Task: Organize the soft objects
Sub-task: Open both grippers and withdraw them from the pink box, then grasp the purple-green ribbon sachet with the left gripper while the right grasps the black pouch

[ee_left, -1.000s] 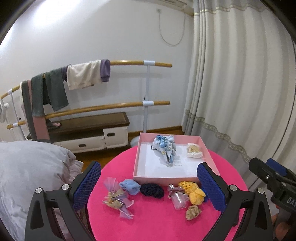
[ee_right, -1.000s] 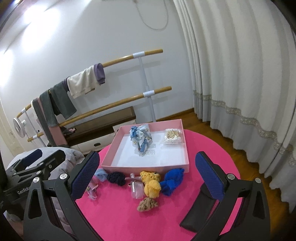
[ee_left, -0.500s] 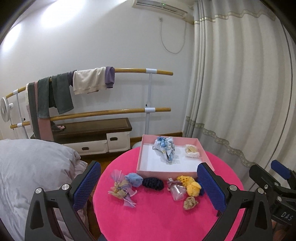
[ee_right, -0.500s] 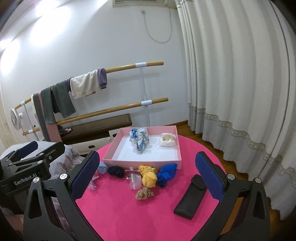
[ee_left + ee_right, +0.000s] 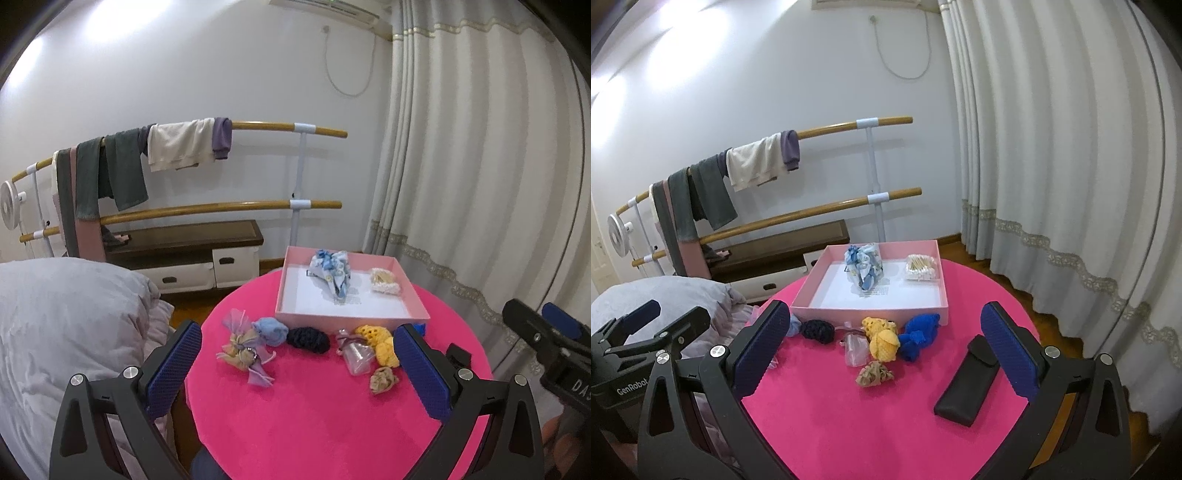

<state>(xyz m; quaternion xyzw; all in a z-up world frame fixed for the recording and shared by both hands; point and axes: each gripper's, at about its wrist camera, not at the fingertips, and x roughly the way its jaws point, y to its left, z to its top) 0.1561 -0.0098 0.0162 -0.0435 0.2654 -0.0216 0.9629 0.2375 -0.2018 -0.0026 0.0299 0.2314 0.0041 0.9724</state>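
From the left wrist view, the left gripper hangs above the near edge of the pink round table, its jaws spread wide and holding nothing. The soft items lie in a row at mid-frame, in front of the pink box: a tulle sachet, a light blue scrunchie, a black knit piece, a yellow knit piece and a tan scrunchie. A patterned cloth bundle already sits inside the box. This looks like the pause before a pick; the next move calls for descending onto one loose item. At the right edge, "DAS" shows on the other tool.

From the right wrist view, the right gripper is likewise spread and empty. A blue knit piece lies at centre, just in front of the box; a black case lies lower right. "GenRobot" reads at lower left.
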